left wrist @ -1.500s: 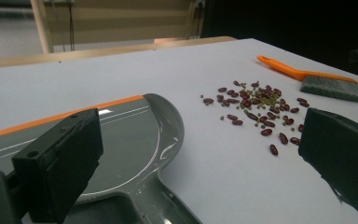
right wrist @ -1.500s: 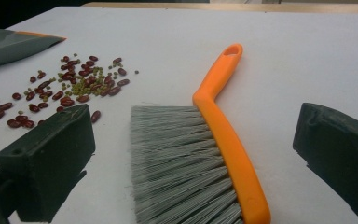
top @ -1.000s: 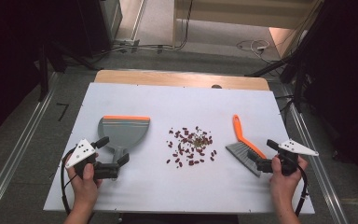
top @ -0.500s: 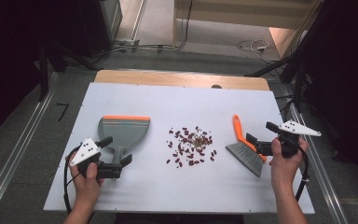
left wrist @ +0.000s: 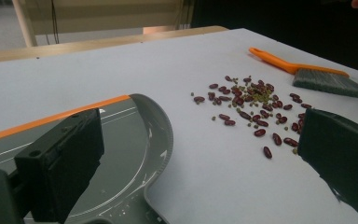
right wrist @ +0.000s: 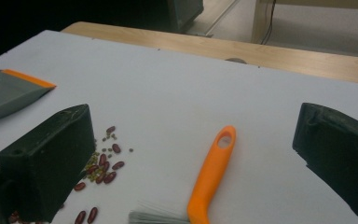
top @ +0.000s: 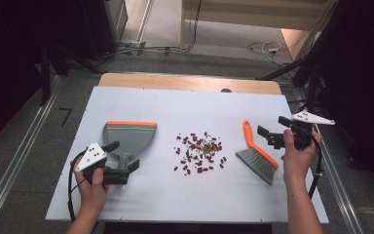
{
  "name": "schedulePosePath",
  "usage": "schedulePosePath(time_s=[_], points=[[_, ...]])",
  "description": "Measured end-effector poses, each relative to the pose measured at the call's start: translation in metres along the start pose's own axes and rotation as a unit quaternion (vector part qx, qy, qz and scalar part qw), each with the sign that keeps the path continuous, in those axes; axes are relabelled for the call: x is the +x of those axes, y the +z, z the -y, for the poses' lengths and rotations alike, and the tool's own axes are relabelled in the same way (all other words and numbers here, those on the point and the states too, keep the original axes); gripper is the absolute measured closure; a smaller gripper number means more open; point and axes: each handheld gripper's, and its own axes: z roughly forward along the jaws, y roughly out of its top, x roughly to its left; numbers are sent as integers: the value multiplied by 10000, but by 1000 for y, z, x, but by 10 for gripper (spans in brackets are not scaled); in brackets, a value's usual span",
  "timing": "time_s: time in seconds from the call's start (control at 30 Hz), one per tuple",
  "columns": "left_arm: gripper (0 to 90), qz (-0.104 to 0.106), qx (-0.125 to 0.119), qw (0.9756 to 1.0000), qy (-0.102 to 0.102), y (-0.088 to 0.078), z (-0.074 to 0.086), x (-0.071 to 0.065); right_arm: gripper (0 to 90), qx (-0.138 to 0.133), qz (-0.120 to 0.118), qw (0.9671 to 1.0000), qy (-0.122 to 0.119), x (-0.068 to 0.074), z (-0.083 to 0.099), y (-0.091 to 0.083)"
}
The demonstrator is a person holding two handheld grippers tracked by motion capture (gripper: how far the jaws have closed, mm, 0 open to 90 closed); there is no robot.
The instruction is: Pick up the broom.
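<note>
A grey dustpan (top: 128, 138) with an orange lip lies at the left of the white tabletop (top: 190, 105). My left gripper (top: 122, 157) is open, its jaws standing on either side of the pan's handle. In the left gripper view the dustpan (left wrist: 121, 140) fills the lower left between the jaws of the left gripper (left wrist: 200, 140). A scatter of red and small green beans (top: 199, 151) lies mid-table. The orange-handled brush (top: 256, 156) lies to their right. My right gripper (top: 274, 129) is open beside the handle's far end; the brush handle (right wrist: 212, 172) lies between the right gripper's (right wrist: 196, 140) jaws.
The table's wooden far edge (top: 190, 83) borders a floor with cables (top: 263, 48). Dark stands and rails flank both sides. Bare white surface lies beyond the beans (left wrist: 251, 105) and along the near edge.
My right gripper has moved away from the person, from beside the bristles up to the brush handle's far end. The left gripper has shifted slightly toward the dustpan handle.
</note>
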Motion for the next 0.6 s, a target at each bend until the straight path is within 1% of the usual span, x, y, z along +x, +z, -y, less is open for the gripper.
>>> schedulePosePath(time_s=[0.07, 0.1, 0.13, 0.2, 0.23, 0.27, 0.3, 0.33, 0.4, 0.43, 0.47, 0.5, 0.53, 0.57, 0.6], points=[[11, 34, 7, 10000, 10, 1, 0, -2, 0, 134, -42, 9999, -48, -3, -3, 7], [10, 60, 13, 10000, 7, 1, 1, -4, 20, 307, -63, 9995, -48, -4, -2, 14], [10, 106, 25, 9999, 29, 2, 1, -6, 38, 388, -36, 9992, 4, -5, -1, 18], [10, 130, 54, 9999, 51, 2, 1, -8, 38, 538, -103, 9985, 44, -6, 1, 24], [10, 138, 76, 9999, 58, 2, 2, -8, 46, 671, -81, 9977, 59, -5, 2, 29], [11, 153, 70, 9998, 52, 2, 2, -9, 79, 755, -57, 9971, 59, -5, 2, 32], [10, 163, 78, 9998, 66, 3, 3, -9, 142, 850, 66, 9963, 41, -4, 3, 37], [10, 163, 78, 9998, 66, 3, 3, -9, 192, 904, 117, 9958, 82, -3, 4, 40], [11, 181, 125, 9997, 105, 3, 3, -10, 302, 991, 70, 9948, 238, -3, 5, 44], [10, 182, 121, 9997, 98, 3, 3, -10, 337, 1079, 109, 9935, 351, -3, 6, 47], [10, 179, 127, 9997, 97, 3, 3, -10, 370, 1160, 208, 9923, 370, -2, 7, 49], [11, 188, 122, 9997, 97, 3, 3, -10, 399, 1260, 309, 9910, 318, -1, 8, 51], [11, 188, 124, 9997, 102, 3, 3, -10, 407, 1412, 408, 9889, 229, 1, 10, 53], [11, 187, 130, 9997, 106, 3, 3, -10, 430, 1545, 472, 9867, 179, 2, 11, 55], [10, 187, 130, 9997, 106, 3, 3, -10, 467, 1605, 489, 9857, 173, 2, 12, 56]])
